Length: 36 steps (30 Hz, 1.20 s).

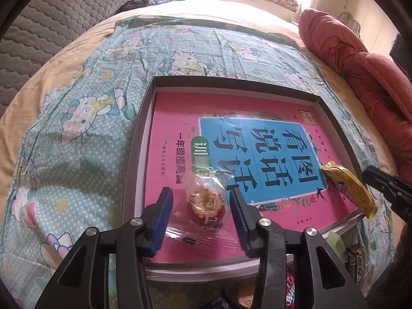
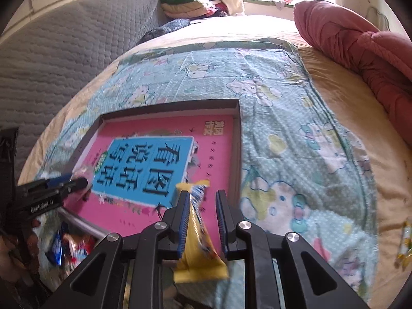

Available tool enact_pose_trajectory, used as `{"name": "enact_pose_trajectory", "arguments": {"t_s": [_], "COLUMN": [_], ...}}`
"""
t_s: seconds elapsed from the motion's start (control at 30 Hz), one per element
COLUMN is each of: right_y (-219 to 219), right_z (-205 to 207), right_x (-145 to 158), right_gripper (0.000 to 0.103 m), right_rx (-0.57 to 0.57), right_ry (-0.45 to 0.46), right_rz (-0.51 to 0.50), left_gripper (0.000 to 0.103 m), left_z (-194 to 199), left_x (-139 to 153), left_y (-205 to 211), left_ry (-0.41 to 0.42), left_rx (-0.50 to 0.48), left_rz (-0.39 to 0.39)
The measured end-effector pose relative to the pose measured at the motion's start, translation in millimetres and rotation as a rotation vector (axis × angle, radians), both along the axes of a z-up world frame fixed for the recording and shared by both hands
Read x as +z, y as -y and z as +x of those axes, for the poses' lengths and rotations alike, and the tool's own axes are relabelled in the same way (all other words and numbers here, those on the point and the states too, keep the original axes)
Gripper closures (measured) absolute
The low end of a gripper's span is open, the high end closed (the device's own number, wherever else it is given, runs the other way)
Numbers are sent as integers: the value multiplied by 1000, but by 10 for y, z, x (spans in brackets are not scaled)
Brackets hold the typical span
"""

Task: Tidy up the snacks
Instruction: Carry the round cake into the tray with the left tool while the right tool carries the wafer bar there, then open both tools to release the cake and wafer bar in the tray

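A round pastry in clear wrap (image 1: 206,206) lies on a pink book (image 1: 180,118) inside a shallow grey box (image 1: 231,82). My left gripper (image 1: 201,190) straddles it, and a gap shows between each blue pad and the wrap. In the right wrist view, my right gripper (image 2: 203,193) is shut on a yellow snack packet (image 2: 198,252), held over the near right corner of the box (image 2: 170,105). The left wrist view shows that packet (image 1: 347,188) and the right gripper (image 1: 370,177) at the box's right edge. The left gripper (image 2: 74,180) sits at the box's left.
The box rests on a cartoon-cat cloth (image 1: 90,103) spread over a bed. Loose snack packets (image 2: 74,244) lie in front of the box. A yellow-green candy (image 2: 404,242) lies far right. A rolled pink quilt (image 2: 360,51) and grey quilted padding (image 2: 51,64) border the bed.
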State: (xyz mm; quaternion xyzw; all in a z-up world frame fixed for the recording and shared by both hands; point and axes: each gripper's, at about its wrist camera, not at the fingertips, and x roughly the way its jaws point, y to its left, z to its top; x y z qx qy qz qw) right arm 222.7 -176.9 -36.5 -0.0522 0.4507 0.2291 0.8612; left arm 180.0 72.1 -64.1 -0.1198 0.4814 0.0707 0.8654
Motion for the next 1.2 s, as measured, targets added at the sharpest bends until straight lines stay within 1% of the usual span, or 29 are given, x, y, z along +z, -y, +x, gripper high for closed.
{"name": "enact_pose_trajectory", "arguments": {"t_s": [0.17,0.3,0.5,0.57,0.63,0.83,1.07,1.1,1.13,1.2], "right_y": [119,132,100,80,51,-37,-58,-57,-55,-34], "right_z": [-121,-178,-168,-154,-144,-117,-76,-59,-41,14], "right_x": [-36,-58,-67,-69,-72,-88,-103,-109,-133,-195], "right_gripper": [83,76,73,71,70,64,58,55,53,53], "right_rx": [14,27,28,28,29,39,31,23,16,5], "right_ry": [-39,-53,-36,-28,-14,16,31,33,23,-12], "right_rz": [-12,-20,-33,-42,-57,-92,-86,-86,-87,-75], "left_gripper": [53,49,47,44,43,43,43,43,43,43], "left_z": [-32,-70,-122,-132,-148,-201,-270,-287,-299,-324], "left_x": [35,52,115,139,170,252,328,339,351,371], "left_y": [32,24,29,25,22,-1,-52,-54,-59,-63], "left_ry": [6,5,20,25,31,45,57,59,60,64], "left_rx": [-8,-1,-5,-5,-4,7,25,26,27,28], "left_rz": [15,16,10,7,3,0,-19,-20,-22,-23]}}
